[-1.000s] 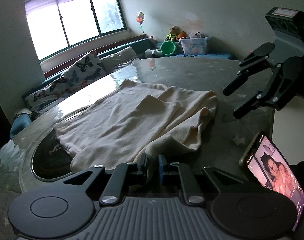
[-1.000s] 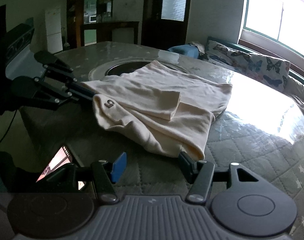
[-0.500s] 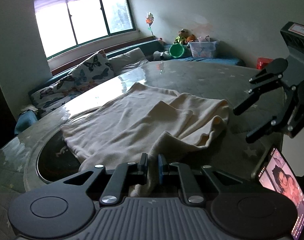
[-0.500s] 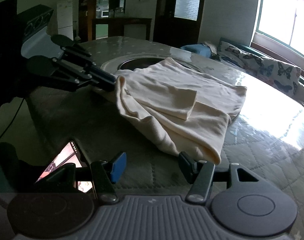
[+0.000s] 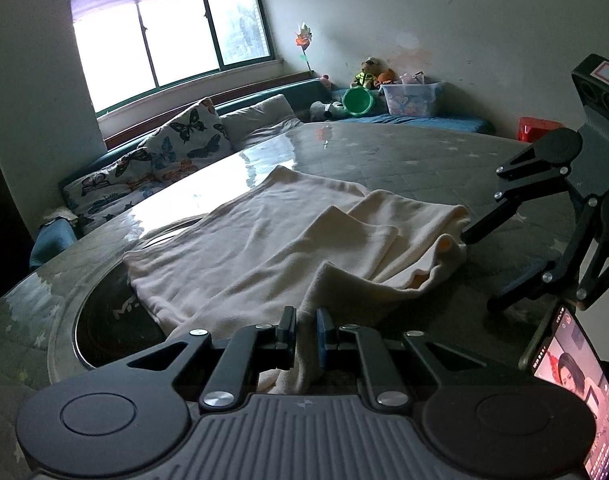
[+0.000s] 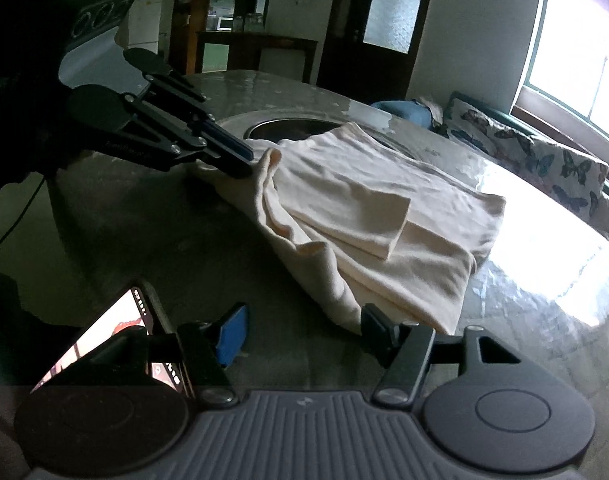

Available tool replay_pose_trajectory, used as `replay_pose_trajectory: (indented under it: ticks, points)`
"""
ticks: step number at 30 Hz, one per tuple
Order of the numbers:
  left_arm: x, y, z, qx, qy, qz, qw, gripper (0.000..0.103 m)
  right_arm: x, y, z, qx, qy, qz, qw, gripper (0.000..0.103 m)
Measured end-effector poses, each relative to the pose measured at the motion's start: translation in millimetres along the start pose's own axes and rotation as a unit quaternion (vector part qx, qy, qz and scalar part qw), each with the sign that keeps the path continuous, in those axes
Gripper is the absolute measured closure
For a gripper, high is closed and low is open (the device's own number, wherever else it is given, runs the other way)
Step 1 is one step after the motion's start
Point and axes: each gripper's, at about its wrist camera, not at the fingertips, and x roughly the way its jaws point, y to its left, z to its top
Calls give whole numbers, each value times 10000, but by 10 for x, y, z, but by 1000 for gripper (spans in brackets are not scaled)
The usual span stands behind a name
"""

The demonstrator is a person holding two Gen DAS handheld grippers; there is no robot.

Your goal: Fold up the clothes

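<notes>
Cream knit garment (image 5: 264,240) lay half-folded across the grey quilted table (image 5: 404,160), one near-edge corner pinched in the left gripper (image 5: 306,330); the right gripper (image 6: 300,326), jaws spread and empty, sat just beside the other.

A cream garment (image 5: 264,240) lies partly folded and rumpled, one near corner lifted off the table

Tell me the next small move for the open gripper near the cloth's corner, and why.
Probably ease the right gripper forward and close it on the near corner of the cream cloth. The left gripper is already shut on the other corner, while the right one's jaws, just opening, stand apart with that corner only touching one finger, not pinched.
</notes>
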Motion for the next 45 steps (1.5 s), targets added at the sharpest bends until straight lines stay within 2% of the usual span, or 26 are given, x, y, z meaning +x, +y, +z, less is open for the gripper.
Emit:
replay_pose_trajectory:
  ticks: [5, 15, 23, 26, 29, 31, 34, 37, 41, 45]
  points:
    - [4, 7, 5, -4, 7, -6, 10000, 91, 47, 31, 33, -192, -59, -30, 9998, 40]
    - [2, 21, 6, 3, 19, 1, 10000, 91, 125, 147, 86, -689, -195, -285, 9970, 50]
    - [-35, 4, -36, 51, -12, -37, 10000, 91, 185, 123, 111, -736, -231, -437, 9961, 50]
    - [-51, -4, -71, 48, -8, -71, 10000, 91, 201, 120, 109, -772, -246, -430, 9958, 55]
    - [-58, -27, -112, 95, 8, -83, 9999, 91, 231, 119, 110, -809, -277, -459, 9953, 65]
    - [-63, -53, -142, 164, 31, -65, 9998, 88, 255, 99, 110, -741, -296, -433, 9959, 79]
    - [-71, -98, -202, 333, 68, -7, 9994, 86, 248, 54, 128, -559, -373, -418, 9969, 88]
    - [-81, -117, -263, 391, 85, 40, 9992, 78, 207, -5, 169, -340, -451, -354, 9978, 90]
    - [-95, -156, -315, 548, 81, 92, 9984, 72, 147, -101, 219, -47, -522, -286, 9982, 90]
    - [-88, -228, -339, 793, 57, 133, 9967, 71, 95, -158, 252, 194, -600, -228, 9977, 91]
